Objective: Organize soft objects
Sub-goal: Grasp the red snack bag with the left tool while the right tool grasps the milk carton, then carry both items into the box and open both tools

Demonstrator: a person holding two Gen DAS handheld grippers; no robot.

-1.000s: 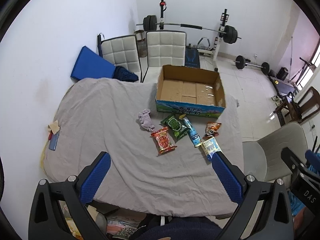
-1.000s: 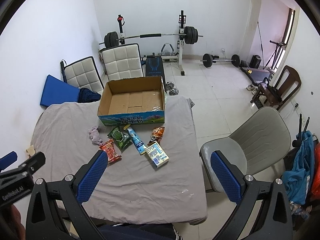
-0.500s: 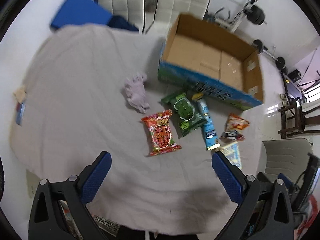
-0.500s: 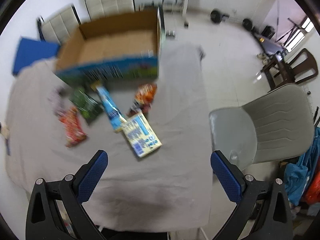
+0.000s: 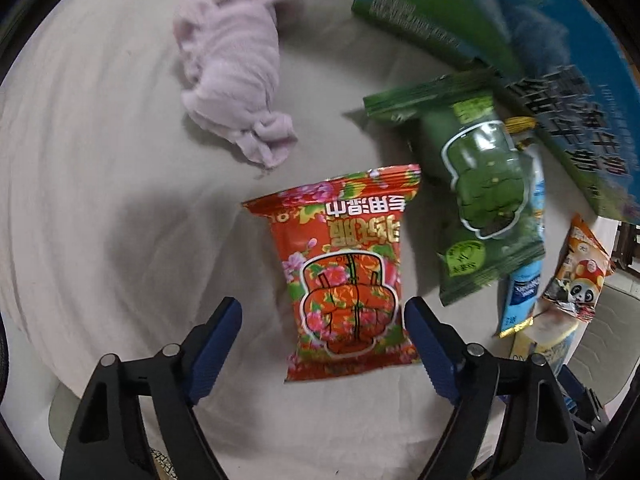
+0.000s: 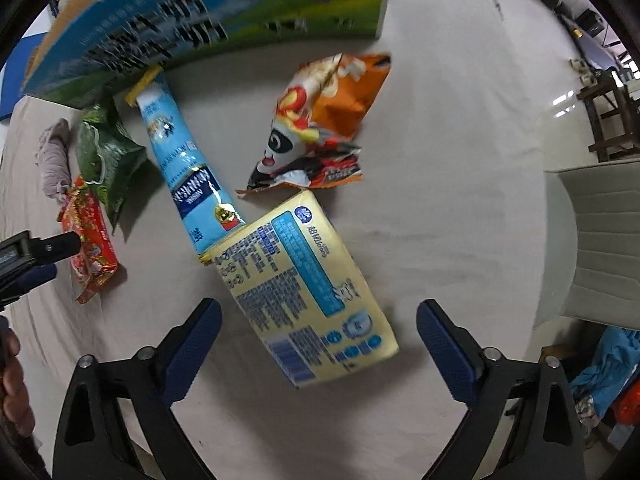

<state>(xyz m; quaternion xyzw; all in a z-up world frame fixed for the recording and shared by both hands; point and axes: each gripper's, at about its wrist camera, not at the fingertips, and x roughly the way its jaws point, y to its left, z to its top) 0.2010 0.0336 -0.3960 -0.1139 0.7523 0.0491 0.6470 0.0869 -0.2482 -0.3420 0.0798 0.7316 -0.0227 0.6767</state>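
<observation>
My left gripper (image 5: pixel 323 314) is open, its blue fingers straddling the lower part of a red snack bag (image 5: pixel 346 268) on the grey cloth. A crumpled lilac cloth (image 5: pixel 234 68) lies beyond it, and a green snack bag (image 5: pixel 480 200) to its right. My right gripper (image 6: pixel 319 320) is open just above a yellow packet (image 6: pixel 304 292). Beyond that lie a light-blue packet (image 6: pixel 182 164) and an orange panda bag (image 6: pixel 320 124). The cardboard box (image 6: pixel 200 28) stands behind them all.
The grey cloth (image 5: pixel 100 200) covers the table. A grey chair (image 6: pixel 600 240) stands off the table's right edge. The left gripper's body (image 6: pixel 32 252) shows at the left of the right wrist view, beside the red bag (image 6: pixel 90 240).
Both grippers have dropped from high above the table to close over the snacks. The left one came over the red bag, the right one over the yellow packet. Both stayed open.
</observation>
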